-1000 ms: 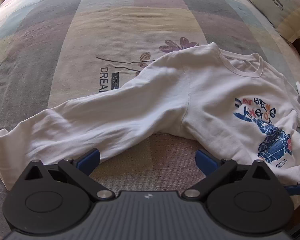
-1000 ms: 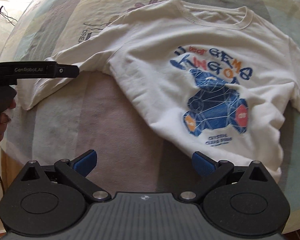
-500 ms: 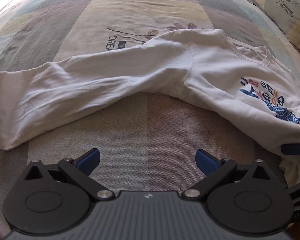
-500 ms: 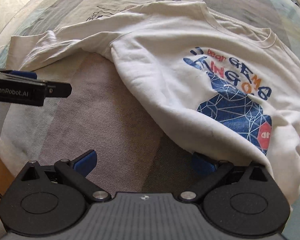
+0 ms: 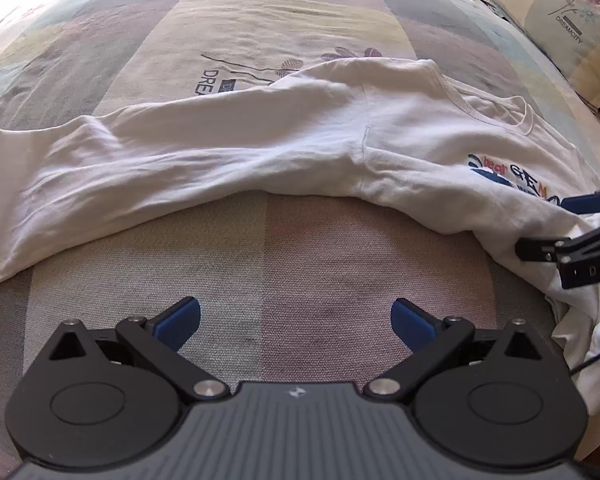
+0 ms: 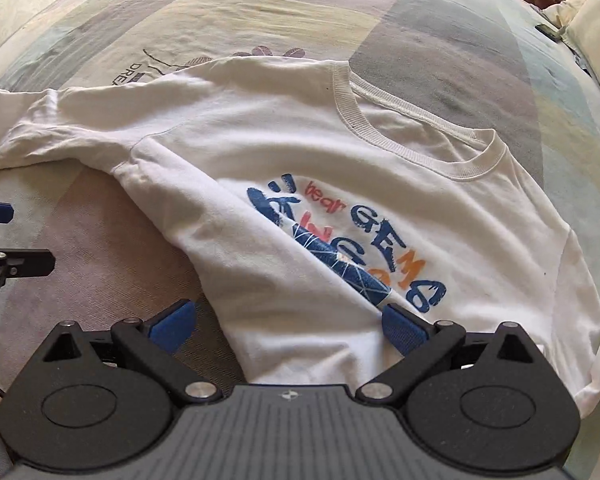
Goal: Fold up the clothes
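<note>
A white long-sleeved shirt (image 5: 340, 140) with a blue and orange print lies face up on the bed; it also shows in the right wrist view (image 6: 380, 184). Its long sleeve (image 5: 120, 176) stretches out to the left. My left gripper (image 5: 296, 320) is open and empty, low over the bare bedspread in front of the sleeve. My right gripper (image 6: 288, 324) is open, with the shirt's lower side edge (image 6: 284, 312) lying between its blue pads, bunched and folded over part of the print. The right gripper also shows at the left wrist view's right edge (image 5: 580, 228).
The bed is covered with a pastel checked bedspread (image 5: 260, 20) with a flower print. A pillow (image 5: 560, 12) lies at the far right. The bed's near edge runs just under both grippers. The left gripper's fingers show at the left of the right wrist view (image 6: 4, 240).
Both grippers have come down and forward towards the bed. The right gripper has slid onto the shirt's lower side edge, and the cloth there has bunched over the print.
</note>
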